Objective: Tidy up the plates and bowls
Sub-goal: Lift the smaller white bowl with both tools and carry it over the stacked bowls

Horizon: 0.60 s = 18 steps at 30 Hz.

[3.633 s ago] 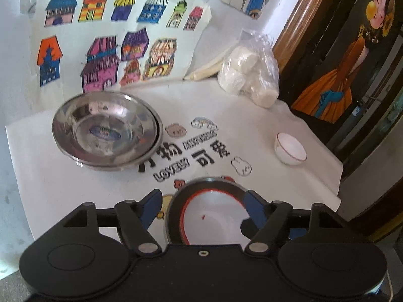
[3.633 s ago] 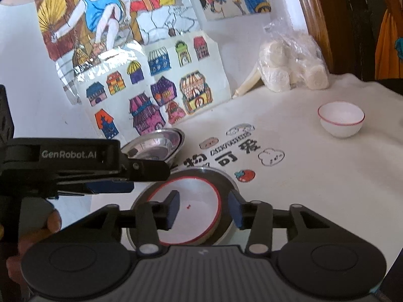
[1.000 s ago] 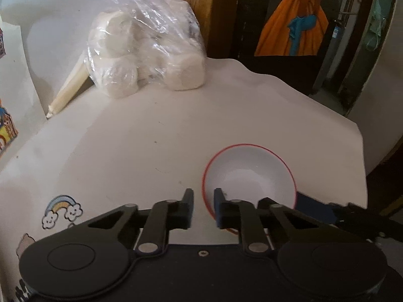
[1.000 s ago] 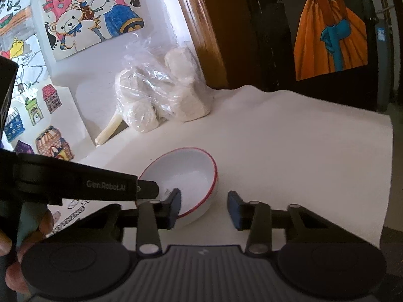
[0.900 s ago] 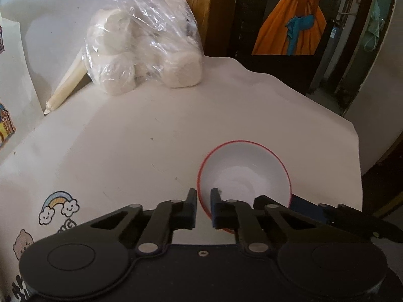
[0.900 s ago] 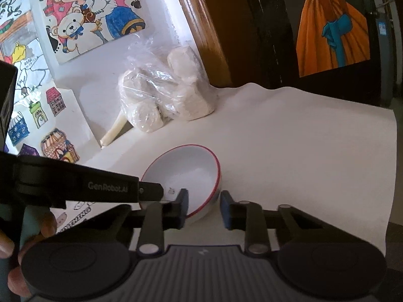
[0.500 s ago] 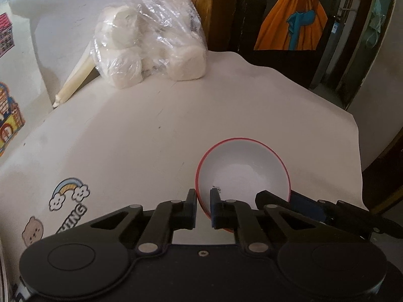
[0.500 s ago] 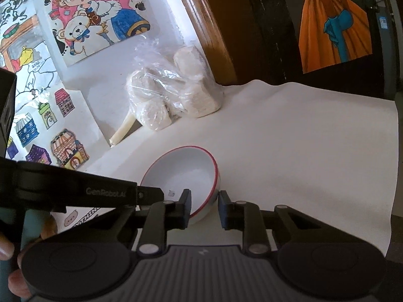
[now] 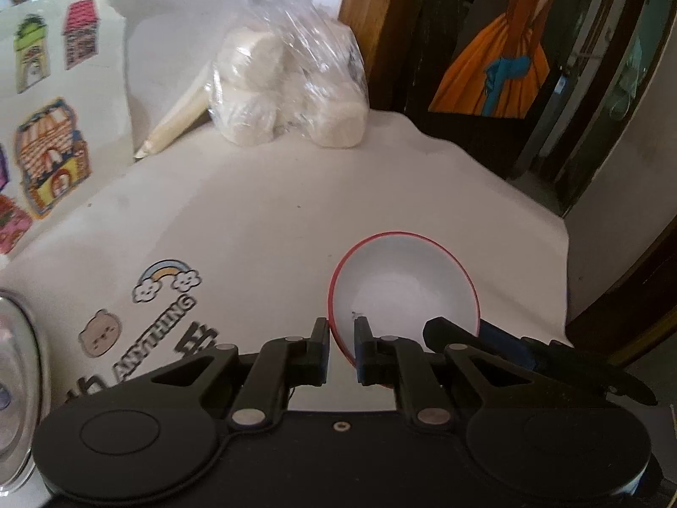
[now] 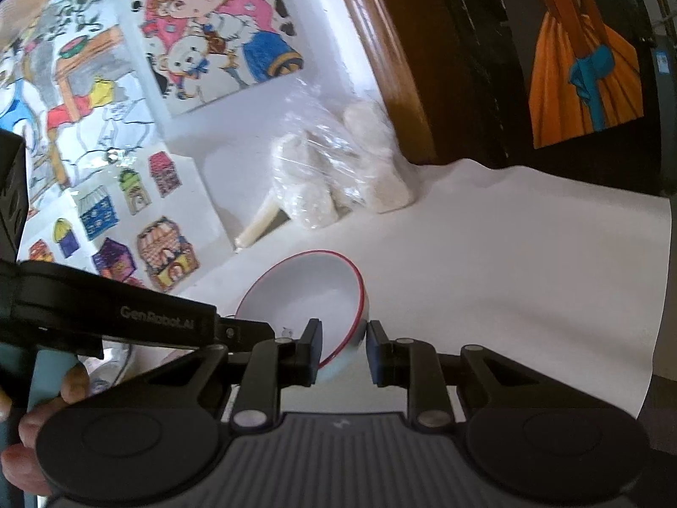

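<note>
A small white bowl with a red rim is held by both grippers above the white cloth. My left gripper is shut on its left rim. My right gripper is shut on its right rim; the bowl tilts in that view. The right gripper's fingers show at the bowl's right side in the left wrist view. The edge of a steel bowl shows at the far left.
A plastic bag of white rolls lies at the back by the wall, with a rolled paper beside it. Drawings lean on the wall. The cloth's edge drops off at the right near a dark door.
Both grippers closed on the bowl's rim about a second ago. The bowl has since been lifted and carried left, toward the printed letters and the steel bowl.
</note>
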Tool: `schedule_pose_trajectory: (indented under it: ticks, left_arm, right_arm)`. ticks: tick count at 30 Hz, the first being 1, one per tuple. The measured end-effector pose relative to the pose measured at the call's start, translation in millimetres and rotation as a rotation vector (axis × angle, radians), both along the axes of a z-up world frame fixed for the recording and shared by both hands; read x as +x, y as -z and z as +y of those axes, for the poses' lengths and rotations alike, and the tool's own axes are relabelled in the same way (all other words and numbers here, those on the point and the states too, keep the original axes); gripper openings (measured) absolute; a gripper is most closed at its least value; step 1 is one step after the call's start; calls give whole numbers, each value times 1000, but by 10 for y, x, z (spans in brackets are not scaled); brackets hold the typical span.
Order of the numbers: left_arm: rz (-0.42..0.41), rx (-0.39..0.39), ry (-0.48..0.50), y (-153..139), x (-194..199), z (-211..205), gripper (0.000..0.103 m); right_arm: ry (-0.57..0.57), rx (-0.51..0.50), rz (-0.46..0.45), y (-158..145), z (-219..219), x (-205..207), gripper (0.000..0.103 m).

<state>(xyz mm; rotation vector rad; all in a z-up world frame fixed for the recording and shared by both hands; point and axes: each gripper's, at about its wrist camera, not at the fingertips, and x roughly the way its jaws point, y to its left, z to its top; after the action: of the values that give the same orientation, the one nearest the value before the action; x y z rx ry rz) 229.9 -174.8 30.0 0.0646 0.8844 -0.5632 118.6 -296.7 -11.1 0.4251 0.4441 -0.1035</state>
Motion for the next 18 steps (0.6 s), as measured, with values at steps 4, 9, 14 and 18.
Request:
schedule_pose_trajectory:
  ticks: [4, 9, 14, 18]
  left_arm:
    - [-10, -35, -10, -102, -142, 205, 12]
    - [-16, -66, -27, -176, -326, 455, 13]
    - [-18, -105, -57, -259, -515, 763, 13]
    - [-19, -134, -77, -309, -631, 988, 12]
  right_arm:
    - [-15, -20, -8, -100, 150, -92, 26]
    - [-39, -36, -19, -210, 366, -217, 26]
    - [-69, -57, -21, -316, 608, -325, 26]
    - [-92, -63, -21, -380, 789, -399, 26]
